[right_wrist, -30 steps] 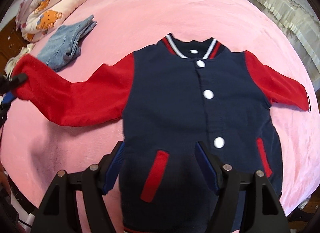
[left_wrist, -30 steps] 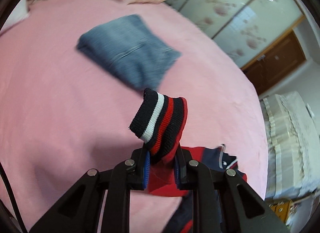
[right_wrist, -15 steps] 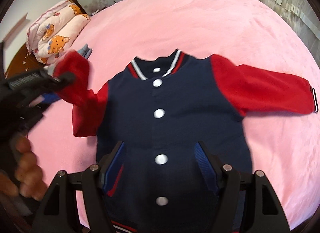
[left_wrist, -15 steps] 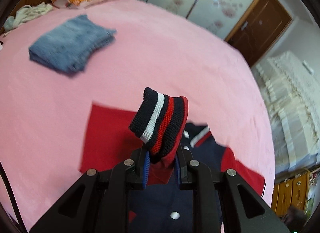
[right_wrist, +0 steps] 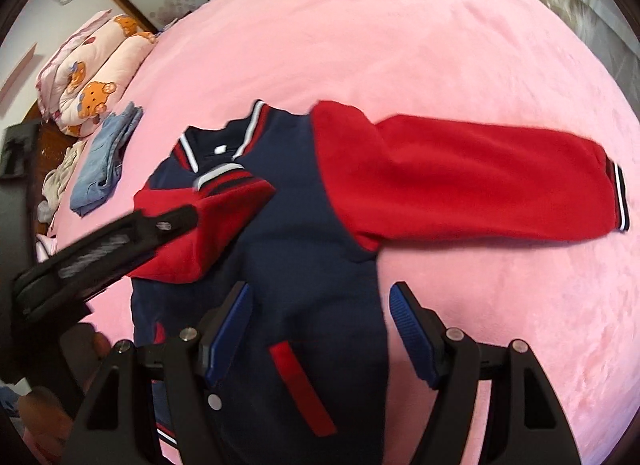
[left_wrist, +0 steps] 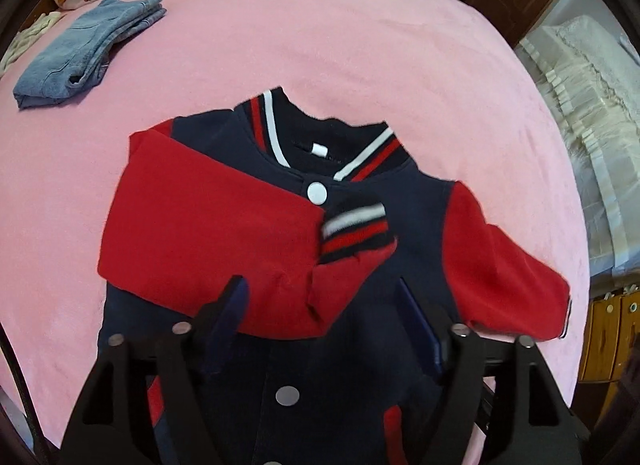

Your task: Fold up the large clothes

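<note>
Centrally, one navy jacket [left_wrist: 360, 345] with two red sleeves lies front-up on the pink bed [left_wrist: 360, 45], collar [left_wrist: 320, 137] toward the far side, hem toward the cameras; its long axis runs near to far. One sleeve [left_wrist: 208, 233] is folded across the chest, its striped cuff [left_wrist: 352, 229] just beside the top button; the other sleeve [right_wrist: 460, 181] lies extended sideways on the bed. Three white buttons show in the left wrist view; the hem is cut off behind the hand-held grippers. The left hand-held gripper [left_wrist: 324, 329] has just been opening, its jaws now spread over the folded sleeve, pads off the cloth. The right hand-held gripper [right_wrist: 320, 329] hangs released, holding nothing. One folded pair of jeans [left_wrist: 88, 53] and one bear-print quilt [right_wrist: 92, 77] lie far off; motion blur softens the cuff.
</note>
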A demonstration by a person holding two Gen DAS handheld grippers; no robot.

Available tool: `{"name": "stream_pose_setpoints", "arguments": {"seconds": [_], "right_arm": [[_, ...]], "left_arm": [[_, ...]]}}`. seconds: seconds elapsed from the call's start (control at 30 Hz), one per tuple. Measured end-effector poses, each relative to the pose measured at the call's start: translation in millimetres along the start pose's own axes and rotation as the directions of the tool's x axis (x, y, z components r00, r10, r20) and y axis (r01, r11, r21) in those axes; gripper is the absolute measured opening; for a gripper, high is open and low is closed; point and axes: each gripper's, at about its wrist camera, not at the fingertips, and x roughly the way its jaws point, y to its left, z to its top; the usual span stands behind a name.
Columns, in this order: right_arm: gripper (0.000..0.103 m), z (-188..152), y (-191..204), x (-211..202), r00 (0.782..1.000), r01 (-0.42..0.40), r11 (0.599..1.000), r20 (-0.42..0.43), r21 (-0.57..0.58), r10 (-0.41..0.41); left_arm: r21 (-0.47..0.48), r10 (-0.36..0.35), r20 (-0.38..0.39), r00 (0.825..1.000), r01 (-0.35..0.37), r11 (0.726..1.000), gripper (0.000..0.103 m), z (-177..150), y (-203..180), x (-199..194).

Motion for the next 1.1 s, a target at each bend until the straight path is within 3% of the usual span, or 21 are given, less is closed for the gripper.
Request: {"name": "stream_pose_setpoints", "arguments": {"seconds": [0.07,0.23,0.4,0.6,0.83,0.93,1.0,1.1], "right_arm": [[0.071,1,-4,3,1.0,-0.018,1.0,-0.01,0.02,0.018],[0.071,5,3,13,0.996,-0.082,0.996,-0.02,0.041,0.083],[0.067,21,29,21,0.991,-0.131,0.991,0.006,0.008,0.131],[0.06,44,67,48,0.997,-0.079,0.997,0.001,0.026,0.079],[0.055,53,103,91,0.995,0.036,0.999,-0.095,-0.041,-0.04],[0.054,54,111,104,0.989,0.074,0.994,-0.124,-0.08,-0.083],[0.036,56,115,107,0.985,0.109,0.987,-0.118,-0.12,-0.123],[0.023,57,113,97,0.991,0.094,0.985,-0.078,-0.144,-0.106]], "left_arm": [[-0.013,0.005,0.002,1.0,-0.005,1.0,0.082,2,7,-4],[-0.036,0.096,0.007,0.995,-0.096,0.995,0.082,4,37,-14],[-0.091,0.237,-0.026,0.971,-0.239,0.967,0.082,9,82,-13],[-0.157,0.3,-0.101,0.948,-0.313,0.937,0.082,5,125,3],[-0.128,0.33,-0.148,0.932,-0.349,0.928,0.082,-1,149,15],[-0.117,0.32,-0.15,0.935,-0.338,0.934,0.082,-1,157,23],[-0.126,0.307,-0.155,0.939,-0.327,0.937,0.082,1,163,28],[-0.142,0.284,-0.154,0.946,-0.306,0.941,0.082,4,171,32]]}}
